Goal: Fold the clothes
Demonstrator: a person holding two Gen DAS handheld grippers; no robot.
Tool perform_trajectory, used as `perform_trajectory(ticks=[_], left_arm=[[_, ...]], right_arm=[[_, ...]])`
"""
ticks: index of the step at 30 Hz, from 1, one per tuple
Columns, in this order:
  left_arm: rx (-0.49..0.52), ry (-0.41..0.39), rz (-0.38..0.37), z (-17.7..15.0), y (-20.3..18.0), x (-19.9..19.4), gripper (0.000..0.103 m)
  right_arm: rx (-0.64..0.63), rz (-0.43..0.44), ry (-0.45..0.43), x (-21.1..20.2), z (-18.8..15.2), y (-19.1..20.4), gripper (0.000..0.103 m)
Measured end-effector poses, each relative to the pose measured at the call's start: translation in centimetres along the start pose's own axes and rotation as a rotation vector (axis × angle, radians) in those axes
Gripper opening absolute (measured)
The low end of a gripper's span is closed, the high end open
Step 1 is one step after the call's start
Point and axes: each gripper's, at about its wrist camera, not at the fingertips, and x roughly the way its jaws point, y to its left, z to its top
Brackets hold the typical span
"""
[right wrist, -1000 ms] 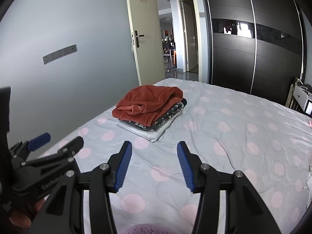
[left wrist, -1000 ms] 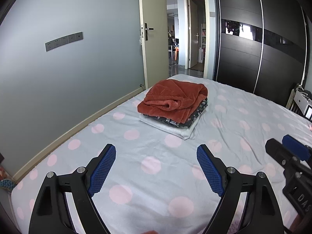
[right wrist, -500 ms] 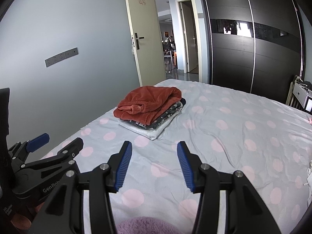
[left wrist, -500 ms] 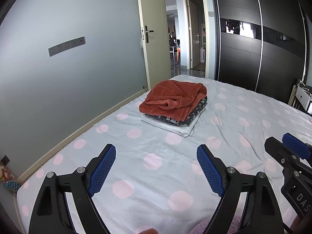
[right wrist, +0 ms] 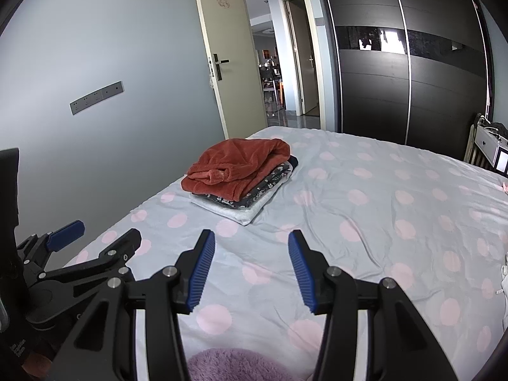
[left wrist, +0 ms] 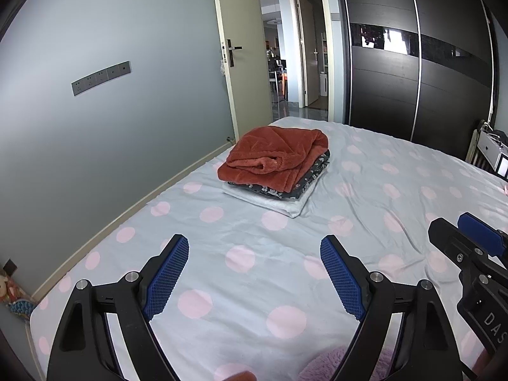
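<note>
A stack of folded clothes sits on the bed: a rust-red fleece garment (left wrist: 273, 158) on top, a dark floral piece (left wrist: 312, 174) under it, a white one (left wrist: 276, 204) at the bottom. The stack also shows in the right wrist view (right wrist: 236, 170). My left gripper (left wrist: 254, 273) is open and empty, held above the sheet well short of the stack. My right gripper (right wrist: 250, 263) is open and empty beside it. A fluffy lilac garment (right wrist: 231, 365) lies at the near edge below both grippers, also low in the left wrist view (left wrist: 333, 365).
The bed (left wrist: 397, 197) has a pale blue sheet with pink dots. A grey wall (left wrist: 95, 127) runs along its left side. An open door (left wrist: 235, 63) and a dark wardrobe (left wrist: 412, 79) stand beyond. A white item (right wrist: 504, 276) lies at the right edge.
Both grippers have drawn back and risen a little from the bed, so the stack looks farther off. The lilac garment has come into view at the bottom. Jaws stay open.
</note>
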Motion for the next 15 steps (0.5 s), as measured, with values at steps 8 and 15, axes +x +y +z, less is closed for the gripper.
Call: perform_trajectory(ticks=[8, 15], left_arm=[[0.003, 0.010, -0.006, -0.07, -0.41, -0.05, 0.086], [0.000, 0.013, -0.007, -0.30, -0.58, -0.21, 0.086]], right_arm=[[-0.008, -0.004, 0.015, 0.21, -0.22, 0.03, 0.047], [-0.008, -0.006, 0.013, 0.04, -0.31, 0.05, 0.047]])
